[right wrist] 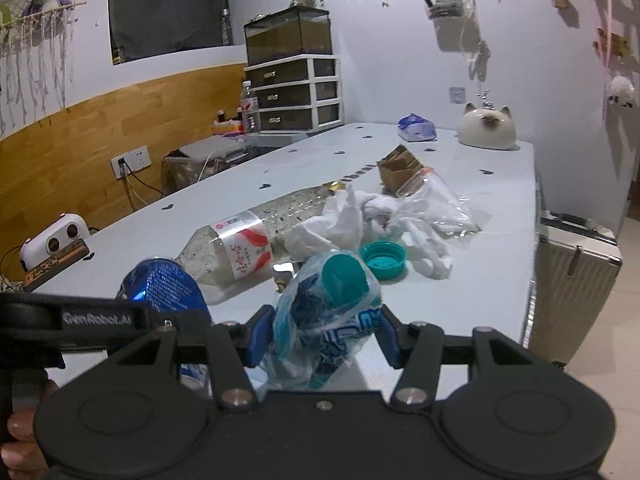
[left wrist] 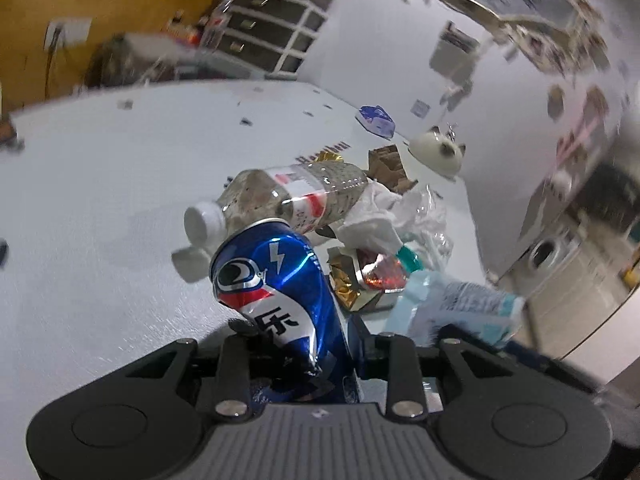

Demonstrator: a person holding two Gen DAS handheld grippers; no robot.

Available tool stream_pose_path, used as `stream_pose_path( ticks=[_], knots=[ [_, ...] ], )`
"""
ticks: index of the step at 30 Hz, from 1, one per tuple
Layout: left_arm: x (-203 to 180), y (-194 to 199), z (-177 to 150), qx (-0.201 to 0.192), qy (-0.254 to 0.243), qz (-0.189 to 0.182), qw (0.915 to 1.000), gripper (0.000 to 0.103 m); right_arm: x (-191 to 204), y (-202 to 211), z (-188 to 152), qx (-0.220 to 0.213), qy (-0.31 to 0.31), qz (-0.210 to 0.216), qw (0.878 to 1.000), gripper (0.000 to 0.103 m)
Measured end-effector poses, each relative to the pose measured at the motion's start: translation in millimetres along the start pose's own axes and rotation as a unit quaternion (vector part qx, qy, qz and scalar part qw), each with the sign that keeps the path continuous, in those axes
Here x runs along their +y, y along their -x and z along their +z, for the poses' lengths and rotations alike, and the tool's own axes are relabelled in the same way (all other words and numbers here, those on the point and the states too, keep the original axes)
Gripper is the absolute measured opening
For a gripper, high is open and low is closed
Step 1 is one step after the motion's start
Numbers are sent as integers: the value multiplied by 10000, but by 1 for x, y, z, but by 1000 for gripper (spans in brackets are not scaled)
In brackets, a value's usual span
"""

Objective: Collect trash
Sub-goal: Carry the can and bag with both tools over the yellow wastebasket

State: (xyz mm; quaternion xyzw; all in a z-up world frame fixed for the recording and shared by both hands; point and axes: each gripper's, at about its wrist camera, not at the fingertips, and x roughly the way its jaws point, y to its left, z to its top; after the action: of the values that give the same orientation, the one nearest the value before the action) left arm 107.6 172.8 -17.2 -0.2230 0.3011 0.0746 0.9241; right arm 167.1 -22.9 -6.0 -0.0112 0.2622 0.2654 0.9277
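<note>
My left gripper [left wrist: 296,332] is shut on a dented blue soda can [left wrist: 276,280], held above the white table [left wrist: 100,220]; the same can [right wrist: 164,284] shows at the left of the right wrist view. My right gripper [right wrist: 324,336] is shut on a crumpled blue-and-white plastic bottle with a teal cap [right wrist: 328,312]. Beyond both, on the table, lie a clear bottle with a white cap [left wrist: 288,196], crumpled white tissue [right wrist: 344,224], a loose teal cap [right wrist: 383,260], a clear plastic bag [right wrist: 440,196], a gold wrapper [left wrist: 348,280] and a brown cardboard piece [right wrist: 398,168].
A ceramic cat [right wrist: 486,128] and a blue tissue pack [right wrist: 416,128] stand at the table's far end. A pale suitcase [right wrist: 576,280] stands on the floor past the right edge. Drawers [right wrist: 296,92] sit against the back wall. A small white device [right wrist: 56,240] rests at the table's left.
</note>
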Motion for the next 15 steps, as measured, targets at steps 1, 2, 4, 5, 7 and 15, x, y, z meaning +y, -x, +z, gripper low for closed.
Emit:
stream_pose_path(
  ticks=[1, 2, 4, 5, 7, 15],
  knots=[
    [-5, 4, -3, -72, -186, 69, 9998, 33, -1, 4, -1, -18, -9, -35, 10000, 55],
    [-9, 7, -5, -133, -309, 97, 9994, 33, -2, 9, -3, -34, -11, -81, 10000, 55],
    [-15, 13, -9, -217, -471, 77, 9986, 33, -3, 19, -7, -67, -33, -136, 9999, 55],
    [-18, 16, -11, -231, -541, 74, 9982, 33, -5, 23, -9, -77, -54, -145, 9999, 55],
    [-26, 21, -14, -251, -737, 156, 9968, 33, -7, 33, -13, -102, -92, -206, 9997, 55],
    [-55, 43, -32, -471, -1364, 442, 9885, 33, -14, 71, -30, -275, -203, -457, 9984, 55]
  ],
)
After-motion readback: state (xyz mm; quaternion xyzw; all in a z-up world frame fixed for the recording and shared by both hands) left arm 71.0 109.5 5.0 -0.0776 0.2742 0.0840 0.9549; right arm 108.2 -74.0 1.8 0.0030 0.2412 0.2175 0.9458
